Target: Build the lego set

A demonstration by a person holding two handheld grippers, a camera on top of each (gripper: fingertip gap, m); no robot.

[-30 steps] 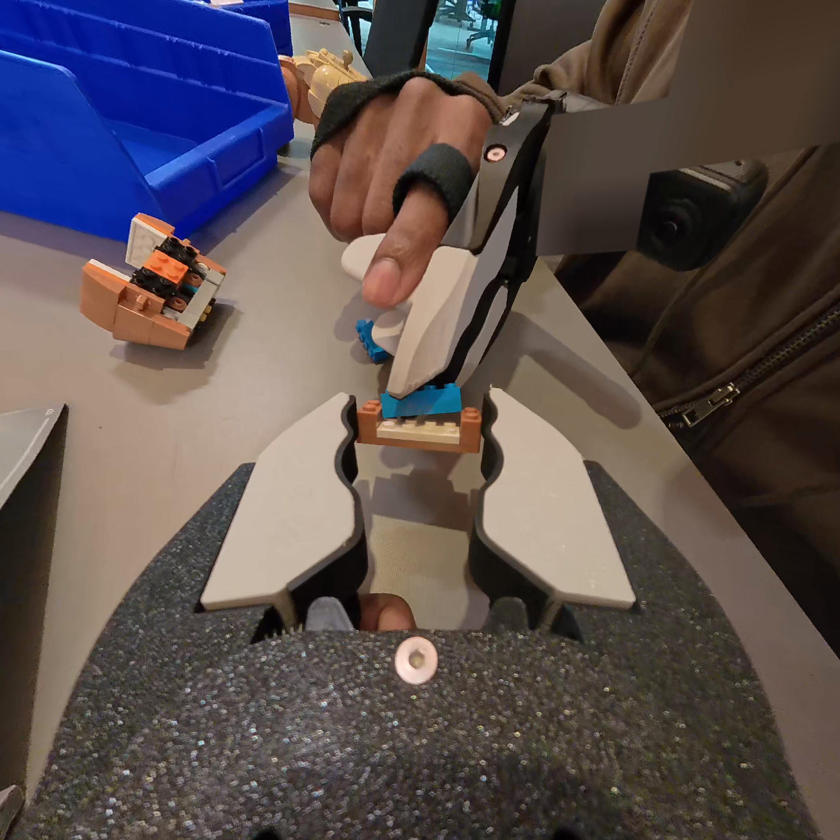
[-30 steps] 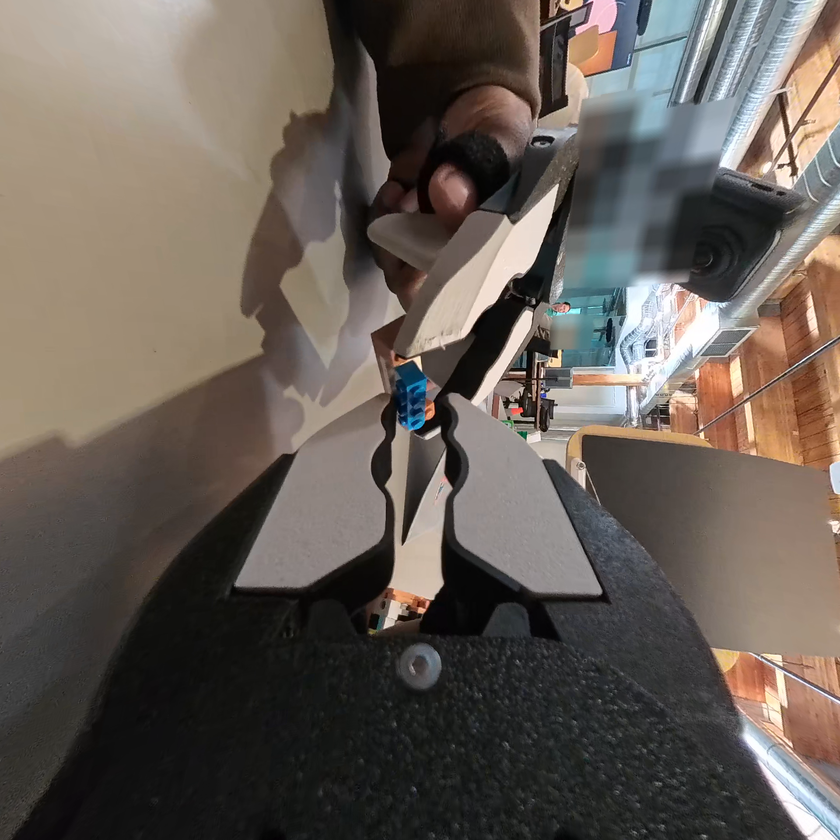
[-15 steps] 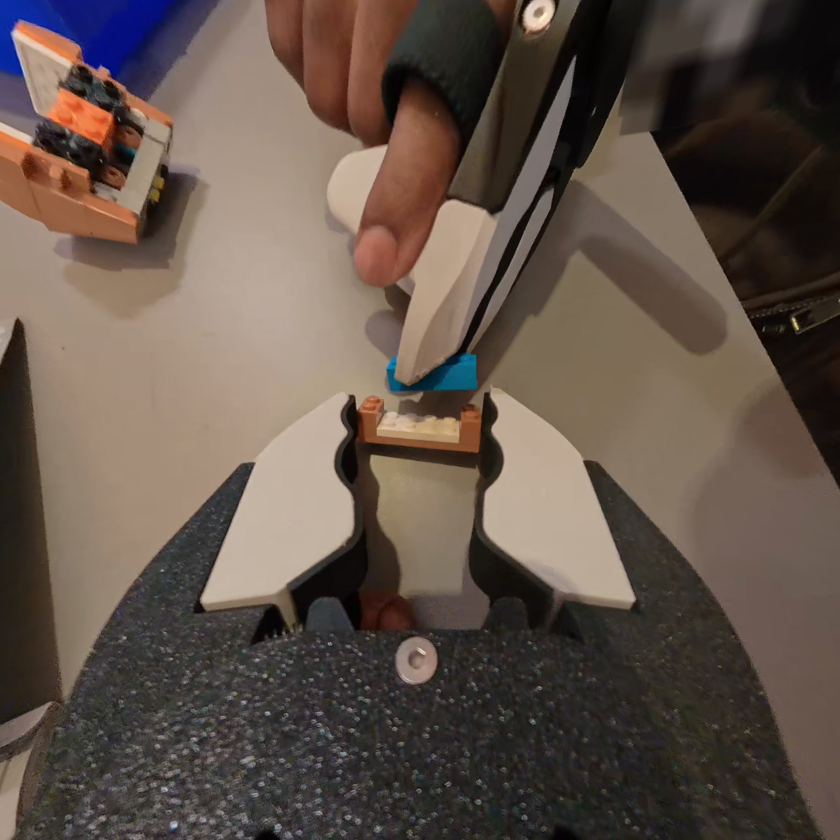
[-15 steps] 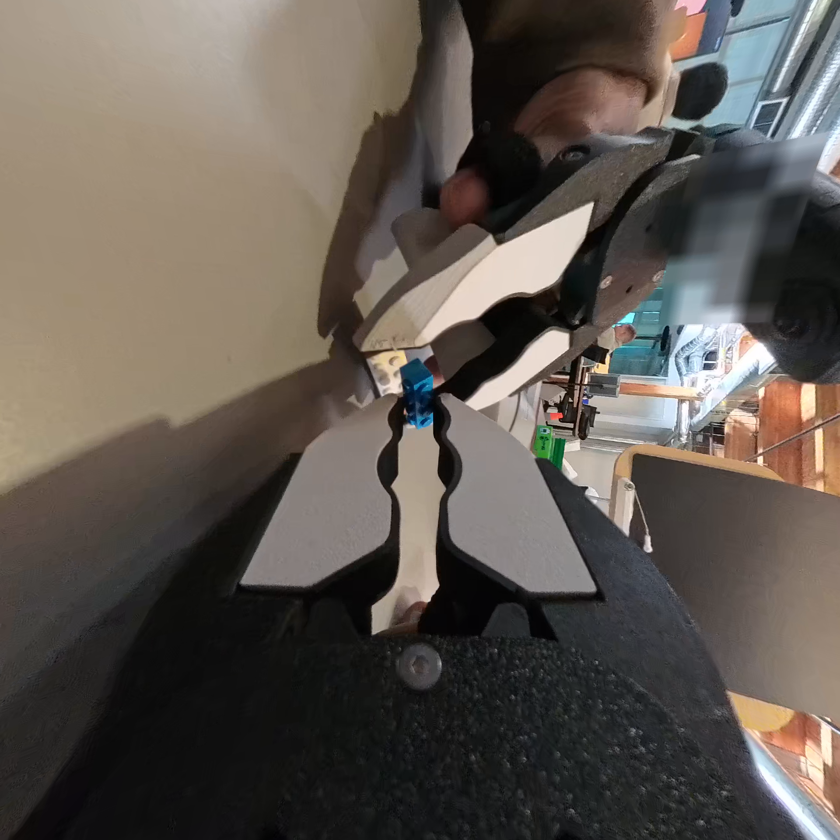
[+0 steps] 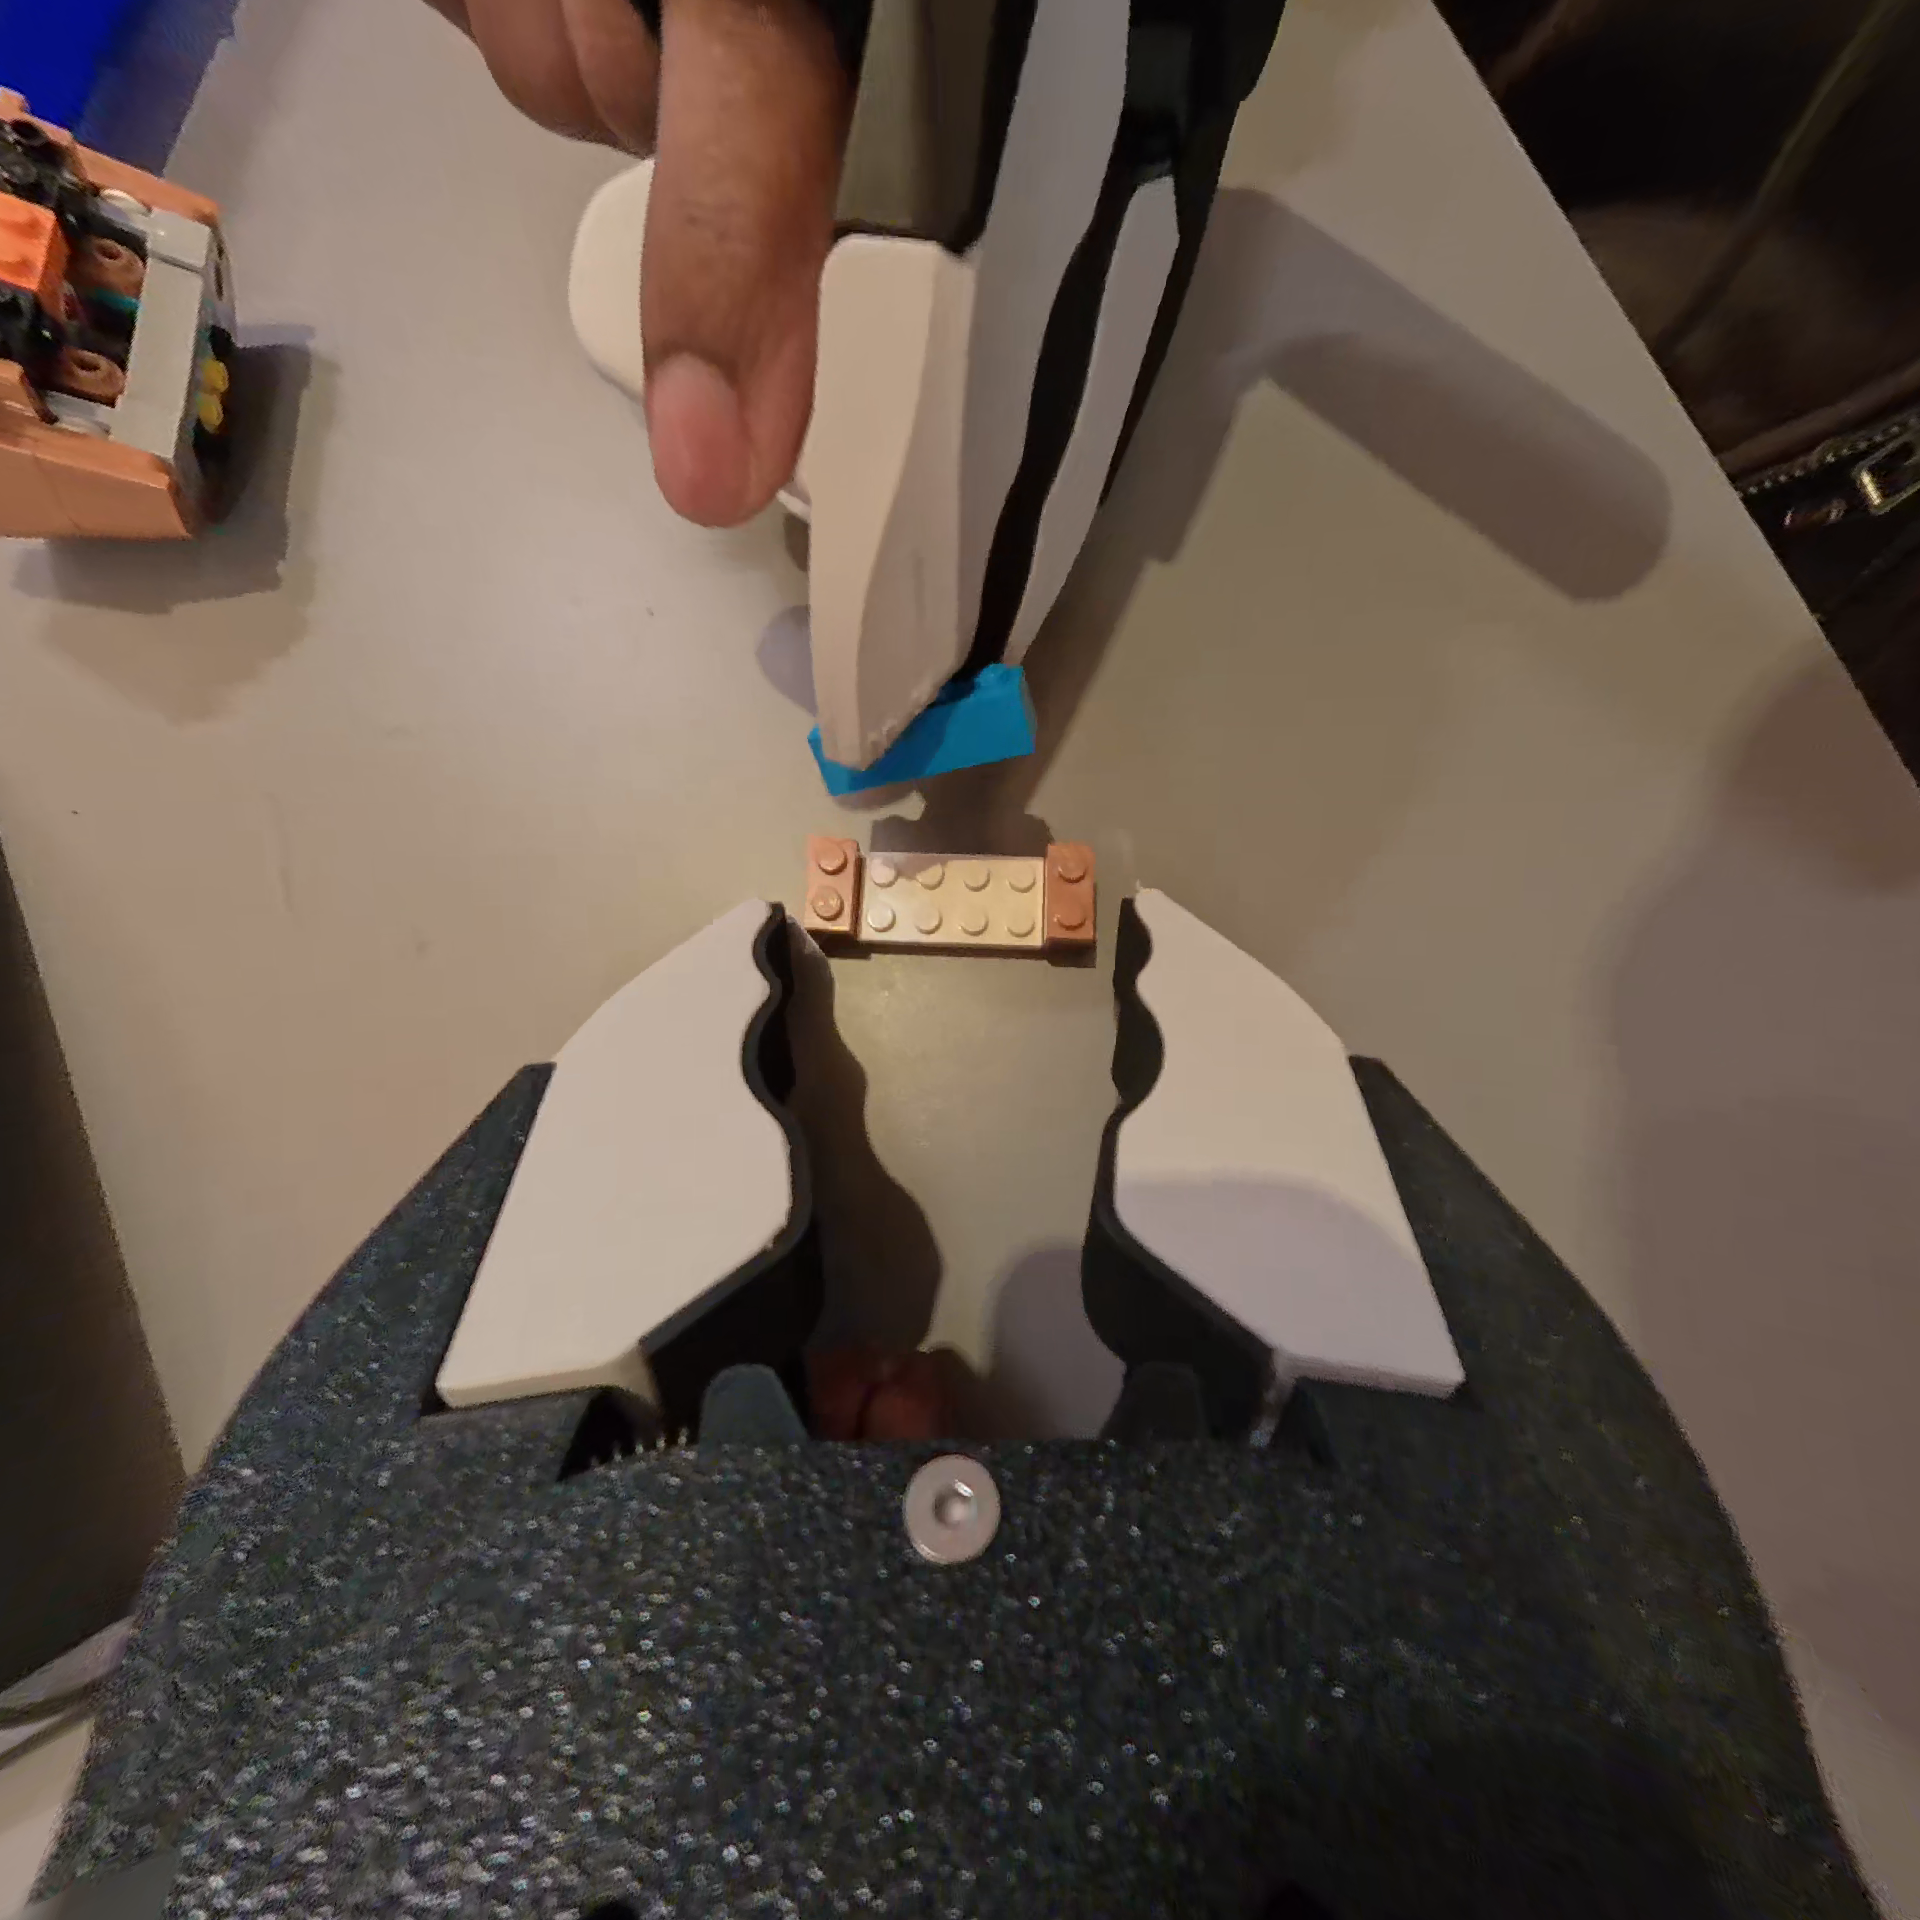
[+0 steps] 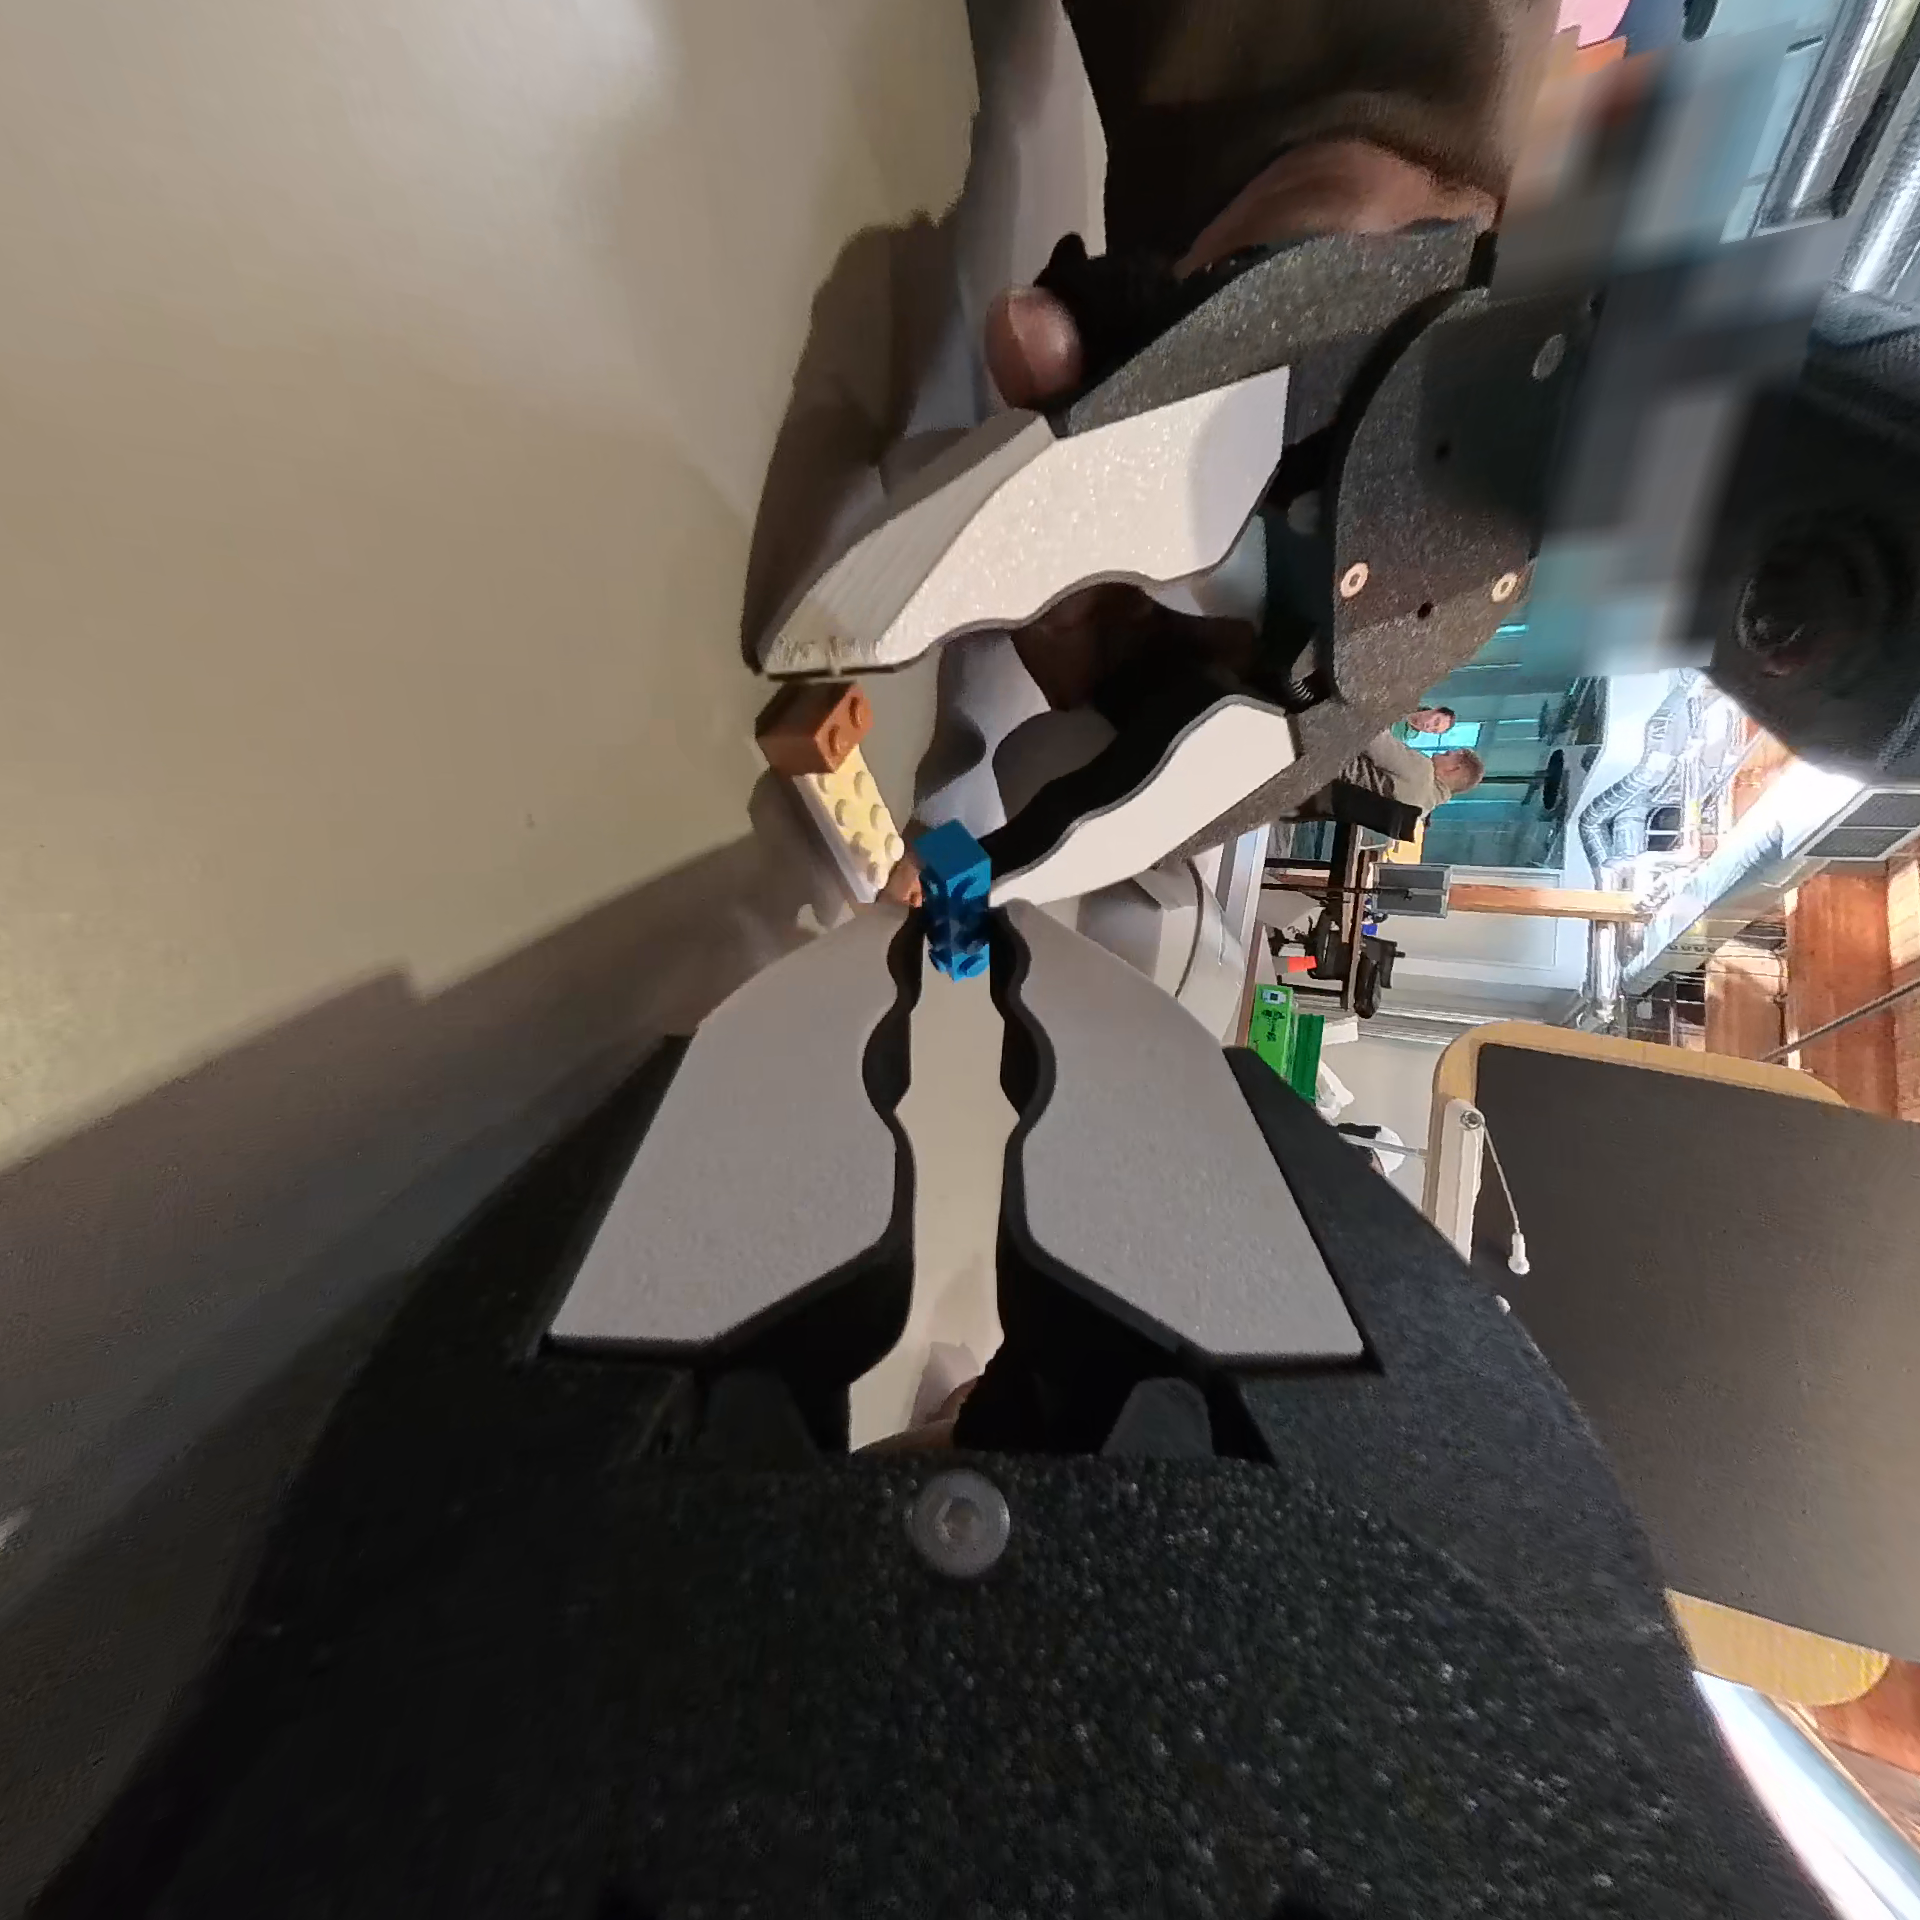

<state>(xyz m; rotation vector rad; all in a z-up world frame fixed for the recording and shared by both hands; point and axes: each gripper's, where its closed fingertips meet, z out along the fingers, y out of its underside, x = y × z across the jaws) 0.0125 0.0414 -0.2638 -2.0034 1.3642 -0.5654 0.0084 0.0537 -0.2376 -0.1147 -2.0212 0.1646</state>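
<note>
A small assembly [image 5: 951,902], a cream plate with brown end pieces, lies flat on the grey table [image 5: 416,831]. My left gripper [image 5: 951,914] is open, with its fingertips on either side of the assembly and a narrow gap on each side. My right gripper [image 5: 914,696] comes down from above, shut on a blue brick [image 5: 925,727]. It holds the brick tilted, just beyond the assembly and apart from it. In the right wrist view, the blue brick [image 6: 954,894] sits between my right gripper's [image 6: 961,925] fingertips, with the assembly [image 6: 842,790] behind it.
A partly built brown, orange and black model [image 5: 94,364] lies at the far left. A corner of a blue bin [image 5: 62,83] shows behind it. The table edge [image 5: 1683,436] runs along the right, with a person's dark jacket [image 5: 1766,260] beyond it. A dark object [image 5: 42,1143] is at the left edge. Both grippers' tips are close together, under 4 cm apart.
The blue brick, which rested against the top of the assembly, has moved up and away with my right gripper. My left jaws have widened slightly off the assembly. The left view now looks more steeply down.
</note>
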